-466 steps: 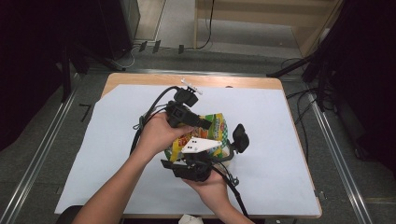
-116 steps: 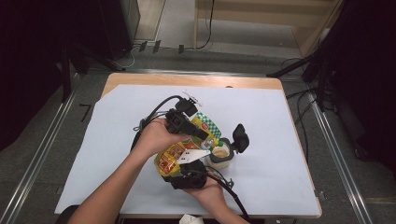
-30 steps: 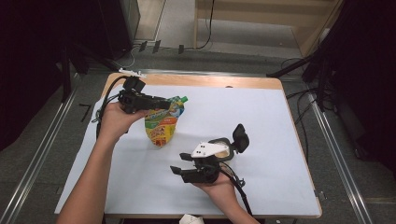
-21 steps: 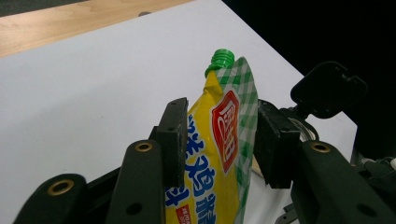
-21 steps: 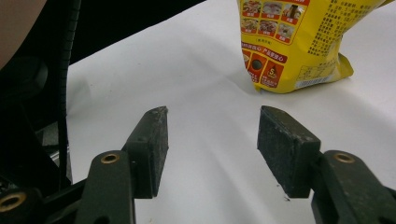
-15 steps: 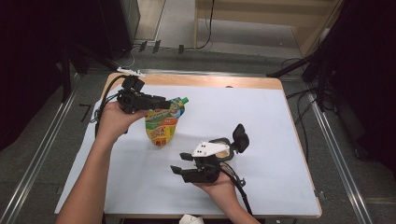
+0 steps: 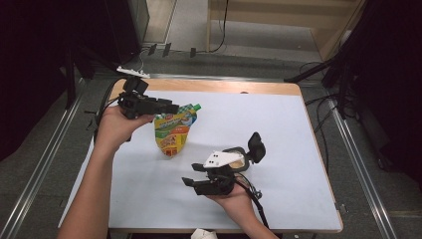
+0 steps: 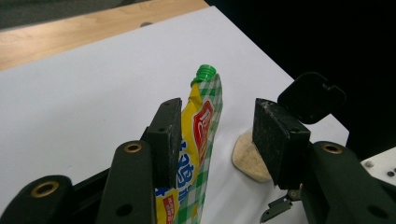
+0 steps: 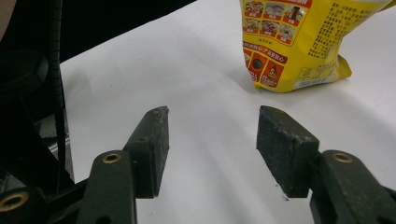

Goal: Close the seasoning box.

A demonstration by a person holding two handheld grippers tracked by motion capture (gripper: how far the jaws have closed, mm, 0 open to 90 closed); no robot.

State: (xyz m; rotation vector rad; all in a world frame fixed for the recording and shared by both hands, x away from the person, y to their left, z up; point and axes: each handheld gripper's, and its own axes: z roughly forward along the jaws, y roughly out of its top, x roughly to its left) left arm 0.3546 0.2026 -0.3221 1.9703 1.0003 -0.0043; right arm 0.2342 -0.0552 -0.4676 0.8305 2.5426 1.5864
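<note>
Left tool, jaws parted wide, straddles the sauce pouch; the pouch touches one pad, clear of the other, its base on the white surface. Beyond it, the right tool hovers, wide and empty. A clean release calls for withdrawing straight back without dragging the pouch.
</note>
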